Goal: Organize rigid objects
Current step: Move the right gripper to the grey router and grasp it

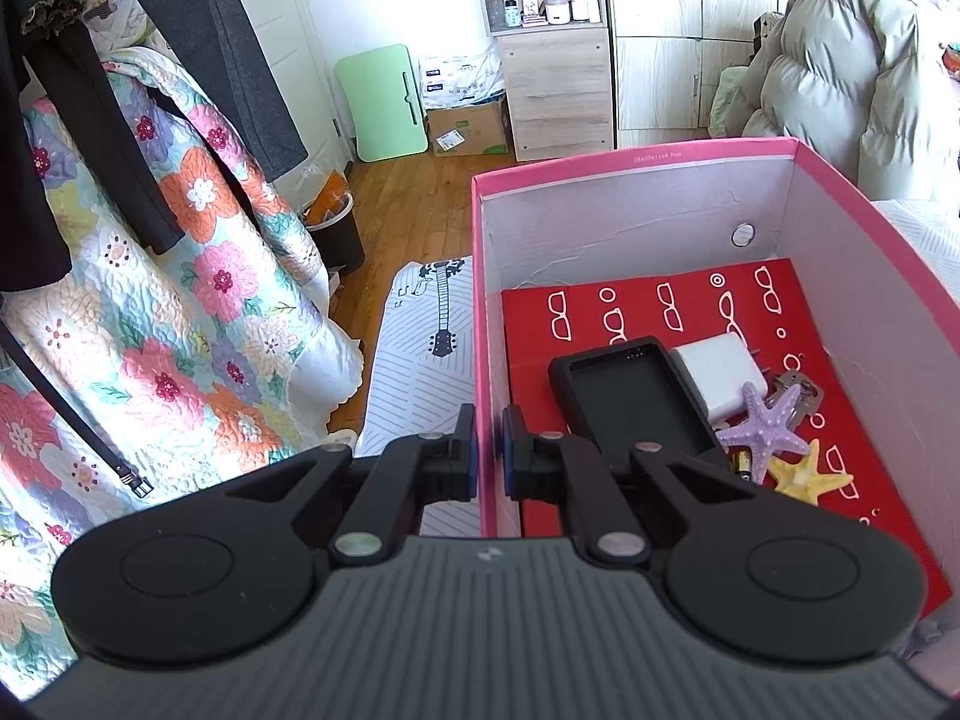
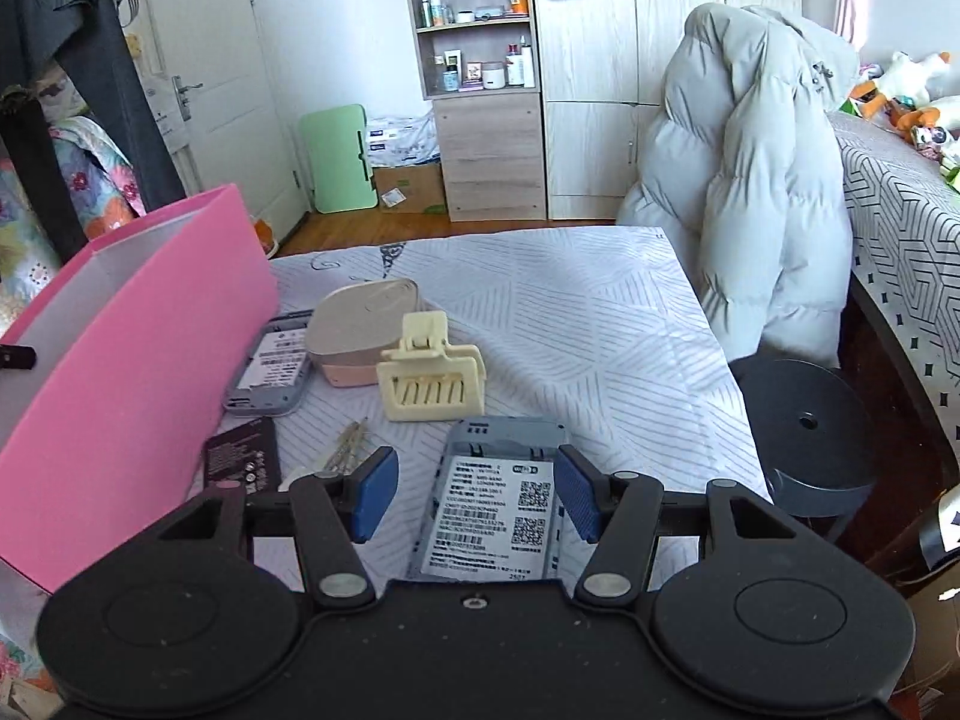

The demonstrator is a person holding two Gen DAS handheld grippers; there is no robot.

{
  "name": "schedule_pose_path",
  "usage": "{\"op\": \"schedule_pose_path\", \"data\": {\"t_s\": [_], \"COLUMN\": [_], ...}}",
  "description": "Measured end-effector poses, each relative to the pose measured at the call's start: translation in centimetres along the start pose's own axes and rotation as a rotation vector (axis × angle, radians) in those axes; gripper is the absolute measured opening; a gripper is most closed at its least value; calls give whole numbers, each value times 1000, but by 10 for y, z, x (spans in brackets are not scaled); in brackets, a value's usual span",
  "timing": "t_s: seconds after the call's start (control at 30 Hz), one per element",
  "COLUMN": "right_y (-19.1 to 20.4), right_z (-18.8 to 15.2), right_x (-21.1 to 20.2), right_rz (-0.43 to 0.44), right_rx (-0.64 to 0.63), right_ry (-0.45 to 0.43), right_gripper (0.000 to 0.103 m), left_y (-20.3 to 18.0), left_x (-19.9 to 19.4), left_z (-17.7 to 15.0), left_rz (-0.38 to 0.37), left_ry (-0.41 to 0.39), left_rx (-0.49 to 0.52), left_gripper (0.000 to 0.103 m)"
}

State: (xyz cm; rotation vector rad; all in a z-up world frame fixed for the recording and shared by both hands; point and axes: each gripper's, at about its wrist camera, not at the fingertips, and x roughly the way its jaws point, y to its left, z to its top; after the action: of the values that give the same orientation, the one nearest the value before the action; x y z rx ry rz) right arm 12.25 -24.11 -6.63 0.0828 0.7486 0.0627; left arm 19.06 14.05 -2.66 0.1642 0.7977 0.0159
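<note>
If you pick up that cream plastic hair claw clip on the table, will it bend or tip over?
The cream plastic hair claw clip looks hard, so it probably stays stiff. It looks hollow with thin teeth, so likely light, maybe breakable. Standing on its teeth, it may tip when nudged.

- The black tray (image 1: pixel 636 396) covers part of the white charger (image 1: pixel 720 366).
- The purple starfish (image 1: pixel 762 426) hides most of the keys (image 1: pixel 801 390) and a small battery (image 1: pixel 743 463).
- The gray device (image 2: pixel 498 510) has its near end hidden by the gripper body, and its label print is too small to read.
- The dark card (image 2: pixel 240 462) is partly hidden behind the pink box (image 2: pixel 138 372).
</note>
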Motion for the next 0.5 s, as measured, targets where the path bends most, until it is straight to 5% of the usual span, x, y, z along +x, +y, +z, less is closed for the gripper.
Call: {"op": "schedule_pose_path", "data": {"t_s": [0.5], "right_y": [15], "right_z": [-14], "right_x": [23], "right_rz": [-123], "right_rx": [-70], "right_ry": [-16], "right_gripper": [66], "left_y": [-1], "left_x": [1], "left_z": [1], "left_rz": [10], "left_ry": [1], "left_rx": [11], "left_gripper": [8]}}
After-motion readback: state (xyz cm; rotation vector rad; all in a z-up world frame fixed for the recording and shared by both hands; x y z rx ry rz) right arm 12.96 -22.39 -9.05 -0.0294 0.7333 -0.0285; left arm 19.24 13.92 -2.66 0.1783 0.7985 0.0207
